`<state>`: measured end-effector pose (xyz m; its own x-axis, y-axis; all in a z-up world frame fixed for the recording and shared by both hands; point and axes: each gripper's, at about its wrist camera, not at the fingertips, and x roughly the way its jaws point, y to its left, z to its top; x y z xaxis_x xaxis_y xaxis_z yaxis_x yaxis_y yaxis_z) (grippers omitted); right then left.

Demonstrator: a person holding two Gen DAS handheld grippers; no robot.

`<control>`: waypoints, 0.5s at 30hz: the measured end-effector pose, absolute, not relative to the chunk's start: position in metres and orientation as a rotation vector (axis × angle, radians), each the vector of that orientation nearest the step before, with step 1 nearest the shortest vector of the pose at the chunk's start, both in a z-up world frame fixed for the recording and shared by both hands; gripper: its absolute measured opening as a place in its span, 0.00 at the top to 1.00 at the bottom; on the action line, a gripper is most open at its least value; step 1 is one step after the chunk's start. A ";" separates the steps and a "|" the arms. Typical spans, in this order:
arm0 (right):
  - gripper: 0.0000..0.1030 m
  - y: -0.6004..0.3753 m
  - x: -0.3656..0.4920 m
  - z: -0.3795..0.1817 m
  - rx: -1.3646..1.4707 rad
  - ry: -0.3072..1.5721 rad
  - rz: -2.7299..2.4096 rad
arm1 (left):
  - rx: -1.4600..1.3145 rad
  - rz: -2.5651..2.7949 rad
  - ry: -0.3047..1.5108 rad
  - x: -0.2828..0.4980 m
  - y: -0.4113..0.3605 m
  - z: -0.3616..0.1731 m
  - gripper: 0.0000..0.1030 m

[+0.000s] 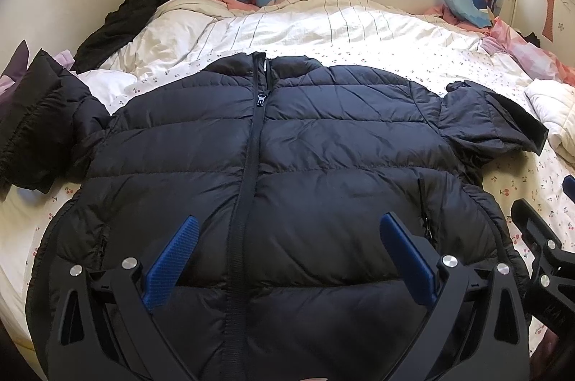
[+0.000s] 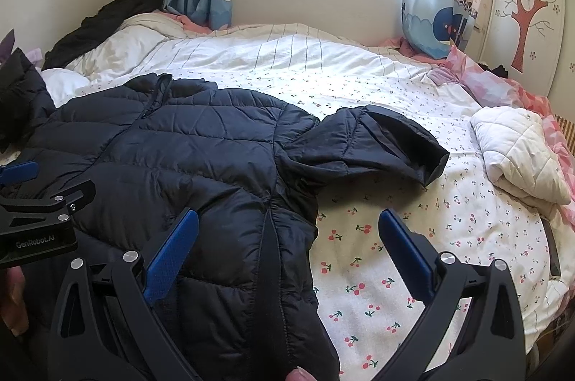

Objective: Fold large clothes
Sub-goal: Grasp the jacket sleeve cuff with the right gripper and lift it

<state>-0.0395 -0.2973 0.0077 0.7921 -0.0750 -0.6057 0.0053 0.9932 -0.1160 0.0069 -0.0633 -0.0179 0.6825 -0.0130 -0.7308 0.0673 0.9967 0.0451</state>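
Puffer jacket (image 1: pixel 287 147) and quilt (image 2: pixel 517 151) on bed (image 2: pixel 377 273)

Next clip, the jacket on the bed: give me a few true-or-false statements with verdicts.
1. The dark puffer jacket lies front up, zipped. True.
2. The left hand-held gripper is clamped on a sleeve. False: open, over the hem.
3. The right hand-held gripper is open. True.
4. The bed sheet is plain blue. False: white with cherries.
5. A white quilted blanket lies right of the jacket. True.
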 end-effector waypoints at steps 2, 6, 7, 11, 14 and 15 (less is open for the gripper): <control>0.06 -0.297 -0.040 0.008 -0.110 0.656 -0.042 | 0.071 -0.044 0.818 0.007 -0.063 -0.018 0.06; 0.06 -0.298 -0.039 0.007 -0.112 0.653 -0.043 | 0.072 -0.043 0.820 0.007 -0.064 -0.019 0.06; 0.06 -0.298 -0.039 0.007 -0.114 0.651 -0.045 | 0.073 -0.043 0.822 0.007 -0.064 -0.020 0.06; 0.06 -0.309 -0.029 0.003 -0.180 0.639 -0.075 | 0.076 -0.042 0.831 0.007 -0.064 -0.022 0.06; 0.06 -0.330 -0.014 -0.003 -0.235 0.628 -0.116 | 0.073 -0.038 0.838 0.008 -0.064 -0.024 0.06; 0.06 -0.339 -0.009 -0.004 -0.241 0.624 -0.127 | 0.072 -0.038 0.839 0.009 -0.064 -0.024 0.06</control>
<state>-0.0090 -0.3388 -0.0043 0.8052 -0.1897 -0.5618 0.0451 0.9643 -0.2610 0.0088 -0.0635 -0.0240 0.6675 -0.0049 -0.7446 0.0618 0.9969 0.0488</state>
